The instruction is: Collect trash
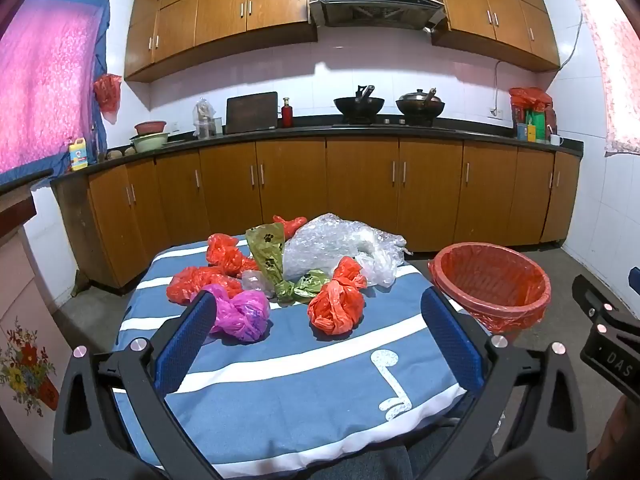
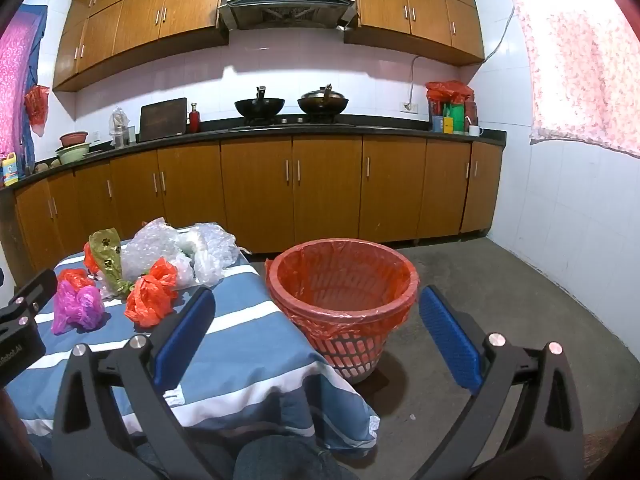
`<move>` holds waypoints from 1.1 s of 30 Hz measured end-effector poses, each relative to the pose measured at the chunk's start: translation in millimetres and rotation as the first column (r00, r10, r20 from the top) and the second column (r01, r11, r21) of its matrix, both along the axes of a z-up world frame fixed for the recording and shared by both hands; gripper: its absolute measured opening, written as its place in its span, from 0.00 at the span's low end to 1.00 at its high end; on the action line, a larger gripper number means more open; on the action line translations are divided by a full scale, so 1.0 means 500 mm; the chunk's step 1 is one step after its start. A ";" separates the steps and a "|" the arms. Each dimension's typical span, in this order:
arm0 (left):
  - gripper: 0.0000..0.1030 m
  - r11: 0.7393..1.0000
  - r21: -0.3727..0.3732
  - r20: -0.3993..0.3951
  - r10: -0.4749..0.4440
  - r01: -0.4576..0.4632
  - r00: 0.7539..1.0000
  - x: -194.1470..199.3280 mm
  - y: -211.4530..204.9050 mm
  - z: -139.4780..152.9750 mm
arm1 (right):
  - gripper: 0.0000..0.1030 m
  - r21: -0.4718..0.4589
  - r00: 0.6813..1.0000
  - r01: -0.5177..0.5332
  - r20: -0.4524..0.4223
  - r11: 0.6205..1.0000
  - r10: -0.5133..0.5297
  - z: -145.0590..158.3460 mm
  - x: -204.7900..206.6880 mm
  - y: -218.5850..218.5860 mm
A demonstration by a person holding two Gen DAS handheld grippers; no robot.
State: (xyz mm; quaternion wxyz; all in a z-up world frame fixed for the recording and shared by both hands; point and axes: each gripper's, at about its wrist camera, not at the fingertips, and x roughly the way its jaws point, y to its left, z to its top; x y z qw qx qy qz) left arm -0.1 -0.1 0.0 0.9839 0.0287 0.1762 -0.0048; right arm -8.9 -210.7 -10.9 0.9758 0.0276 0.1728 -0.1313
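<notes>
**Both claws spread wide over the trash, nothing grasped**

The left claw (image 1: 320, 316) hangs above the near half of the desk (image 1: 280, 412), which wears a blue cloth with white stripes. Its blue pads stand far apart with only bare cloth between them; it grips nothing. The left pad's tip sits just in front of a knotted pink bag (image 1: 240, 314). Next to that bag lies a knotted red bag (image 1: 336, 306), and behind these two sits a loose heap: more crumpled red bags (image 1: 200, 280), an olive-green bag with black paw prints (image 1: 266, 254), and a big wad of clear bubble wrap (image 1: 336, 242) at the far edge. None of the trash is off the desk.

The right claw (image 2: 320, 328) is equally released, its pads wide apart and empty. Between them, seen from the right wrist, stands the trash basket (image 2: 340, 288) on the concrete floor (image 2: 500, 300), just beside the right edge of the desk. It is a latticed basket lined with a red plastic bag, and no trash shows inside it. Beyond runs a row of wooden cabinets (image 2: 320, 188).
</notes>
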 end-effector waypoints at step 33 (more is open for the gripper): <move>0.98 1.000 -0.005 -0.002 0.000 0.000 1.000 0.000 0.000 0.000 | 0.96 0.002 1.000 0.000 0.000 1.000 0.000 0.001 0.001 0.000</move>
